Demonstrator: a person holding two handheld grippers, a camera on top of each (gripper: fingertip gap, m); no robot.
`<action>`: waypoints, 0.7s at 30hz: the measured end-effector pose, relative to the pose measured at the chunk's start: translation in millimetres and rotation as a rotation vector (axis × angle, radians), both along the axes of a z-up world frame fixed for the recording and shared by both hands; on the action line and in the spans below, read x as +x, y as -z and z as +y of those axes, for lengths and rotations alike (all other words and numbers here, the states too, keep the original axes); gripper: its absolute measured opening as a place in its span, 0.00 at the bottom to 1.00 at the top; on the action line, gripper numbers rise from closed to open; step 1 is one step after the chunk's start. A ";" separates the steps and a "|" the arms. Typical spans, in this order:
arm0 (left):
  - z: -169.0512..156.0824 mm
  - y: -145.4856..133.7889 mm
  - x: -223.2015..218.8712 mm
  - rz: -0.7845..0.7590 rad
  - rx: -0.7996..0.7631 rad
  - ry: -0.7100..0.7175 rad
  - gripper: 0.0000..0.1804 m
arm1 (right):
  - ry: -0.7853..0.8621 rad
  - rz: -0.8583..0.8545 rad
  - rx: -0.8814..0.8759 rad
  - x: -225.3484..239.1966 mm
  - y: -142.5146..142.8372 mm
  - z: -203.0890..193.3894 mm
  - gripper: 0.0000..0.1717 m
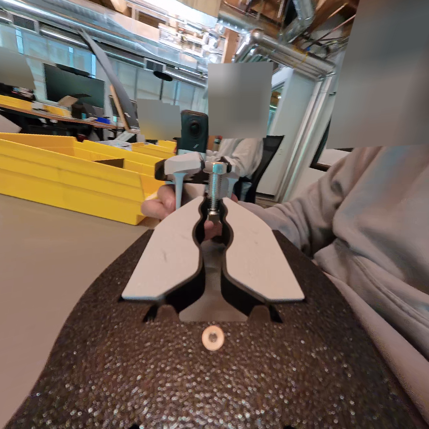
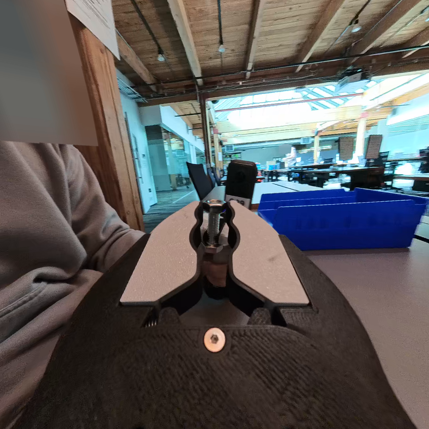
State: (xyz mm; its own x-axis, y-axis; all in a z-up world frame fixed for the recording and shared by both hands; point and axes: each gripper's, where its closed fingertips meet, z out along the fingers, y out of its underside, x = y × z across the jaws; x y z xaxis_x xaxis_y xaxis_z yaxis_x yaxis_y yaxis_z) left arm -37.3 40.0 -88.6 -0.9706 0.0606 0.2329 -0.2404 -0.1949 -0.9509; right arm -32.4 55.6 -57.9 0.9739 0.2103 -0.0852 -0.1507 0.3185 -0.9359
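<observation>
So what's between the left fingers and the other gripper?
A silver bolt: its threaded shank spans that stretch, head in the right gripper; left wrist view shows it.

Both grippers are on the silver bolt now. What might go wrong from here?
1. Left gripper pinches the silver threaded bolt only at its fingertips; threads may slip.
2. Right gripper clamps its hex head too, so twisting could jam.
3. The silver hex nut could drop onto the grey table.

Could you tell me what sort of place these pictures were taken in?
Probably an open-plan workshop or lab office: exposed wooden ceiling beams and metal ducts, long work tables, and yellow and blue parts bins.
</observation>
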 end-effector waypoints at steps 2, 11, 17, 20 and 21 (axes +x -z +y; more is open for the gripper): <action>-1.7 -1.1 -7.9 0.015 -0.010 0.067 0.05 | -0.066 0.010 0.001 -6.9 -0.9 -1.5 0.11; 1.7 4.4 12.9 -0.102 0.073 -0.160 0.05 | 0.097 -0.025 -0.009 8.7 4.0 -2.5 0.15; 21.9 12.3 50.6 -0.290 0.249 -0.575 0.05 | 0.386 -0.036 -0.041 36.3 6.5 5.3 0.24; 22.2 12.9 52.4 -0.326 0.277 -0.617 0.05 | 0.458 -0.036 -0.066 40.7 10.0 11.0 0.22; 21.2 13.6 52.4 -0.321 0.280 -0.615 0.05 | 0.459 -0.034 -0.067 40.0 10.4 12.8 0.21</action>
State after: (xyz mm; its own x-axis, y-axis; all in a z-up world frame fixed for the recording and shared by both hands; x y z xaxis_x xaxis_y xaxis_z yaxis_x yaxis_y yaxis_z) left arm 15.1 61.2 -102.2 -0.8331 -0.5350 -0.1406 0.1314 0.0554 -0.9898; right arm 7.6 68.4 -68.3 0.9674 -0.2480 -0.0507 0.0226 0.2839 -0.9586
